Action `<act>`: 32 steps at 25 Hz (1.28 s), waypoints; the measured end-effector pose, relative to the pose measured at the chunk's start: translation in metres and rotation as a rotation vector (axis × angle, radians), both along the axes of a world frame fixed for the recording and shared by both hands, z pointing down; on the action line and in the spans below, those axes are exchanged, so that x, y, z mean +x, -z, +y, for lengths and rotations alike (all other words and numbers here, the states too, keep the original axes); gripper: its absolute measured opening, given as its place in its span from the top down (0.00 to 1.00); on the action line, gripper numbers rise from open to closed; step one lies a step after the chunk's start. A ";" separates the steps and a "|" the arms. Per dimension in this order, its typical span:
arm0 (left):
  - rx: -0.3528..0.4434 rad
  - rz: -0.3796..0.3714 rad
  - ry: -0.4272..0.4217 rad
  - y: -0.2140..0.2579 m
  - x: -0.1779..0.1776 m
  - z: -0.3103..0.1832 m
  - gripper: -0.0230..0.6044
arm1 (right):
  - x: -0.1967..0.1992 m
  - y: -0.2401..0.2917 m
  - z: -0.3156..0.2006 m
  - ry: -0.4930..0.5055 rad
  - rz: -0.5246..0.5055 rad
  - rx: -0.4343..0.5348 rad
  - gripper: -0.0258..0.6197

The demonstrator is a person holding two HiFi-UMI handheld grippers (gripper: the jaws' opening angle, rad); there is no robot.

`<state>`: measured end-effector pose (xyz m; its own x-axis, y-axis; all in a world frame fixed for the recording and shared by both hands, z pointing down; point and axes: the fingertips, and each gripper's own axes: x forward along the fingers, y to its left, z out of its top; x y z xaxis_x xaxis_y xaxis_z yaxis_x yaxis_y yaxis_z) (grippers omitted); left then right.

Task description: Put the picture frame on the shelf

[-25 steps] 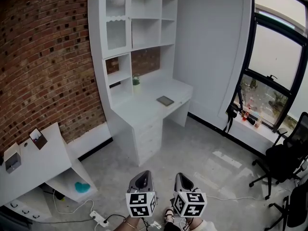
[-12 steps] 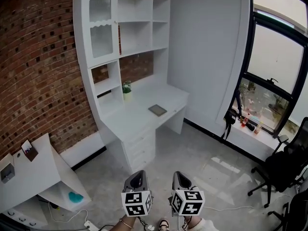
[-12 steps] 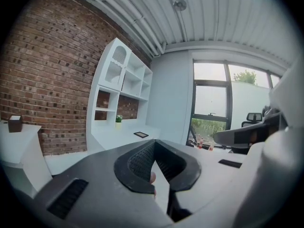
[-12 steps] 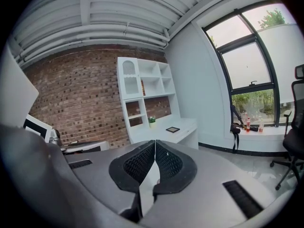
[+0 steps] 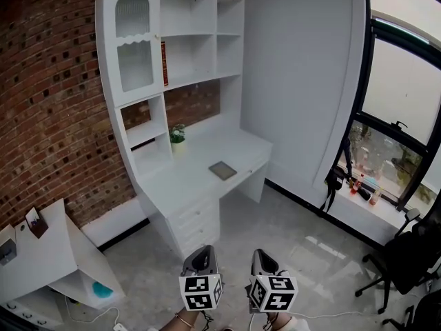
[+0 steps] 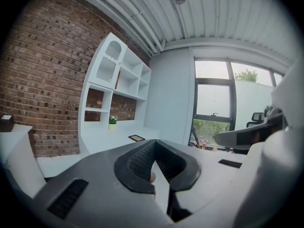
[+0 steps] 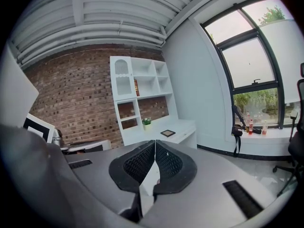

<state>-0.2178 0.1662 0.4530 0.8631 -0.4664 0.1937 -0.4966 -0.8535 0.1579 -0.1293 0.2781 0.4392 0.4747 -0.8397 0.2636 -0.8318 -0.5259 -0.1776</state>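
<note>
Where the desk [image 5: 185,179] is smooth, a rectangular picture frame [image 5: 222,170] lies flat.

The picture frame [image 5: 222,170] lies flat on the tabletop [image 5: 241,149], near its front edge. A potted plant [image 5: 177,134] stands behind and left of it, beside the shelf [image 5: 200,34] that rises over the tabletop's back. A window [image 5: 403,116] is far right.

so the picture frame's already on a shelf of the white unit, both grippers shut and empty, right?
No. The picture frame lies flat on the desk of the white unit, not on a shelf; the head view shows it. The left gripper and right gripper are shut and empty, as you say.
</note>
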 end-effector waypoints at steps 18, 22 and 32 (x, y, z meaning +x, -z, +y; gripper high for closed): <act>-0.016 -0.050 -0.023 -0.025 0.078 -0.020 0.97 | 0.079 -0.037 -0.009 -0.041 -0.071 -0.039 0.92; -0.017 -0.052 -0.036 -0.034 0.102 -0.038 0.97 | 0.105 -0.048 -0.029 -0.055 -0.081 -0.053 0.92; -0.038 -0.027 0.013 -0.036 0.181 -0.149 0.97 | 0.187 -0.042 -0.141 -0.003 -0.041 -0.078 0.92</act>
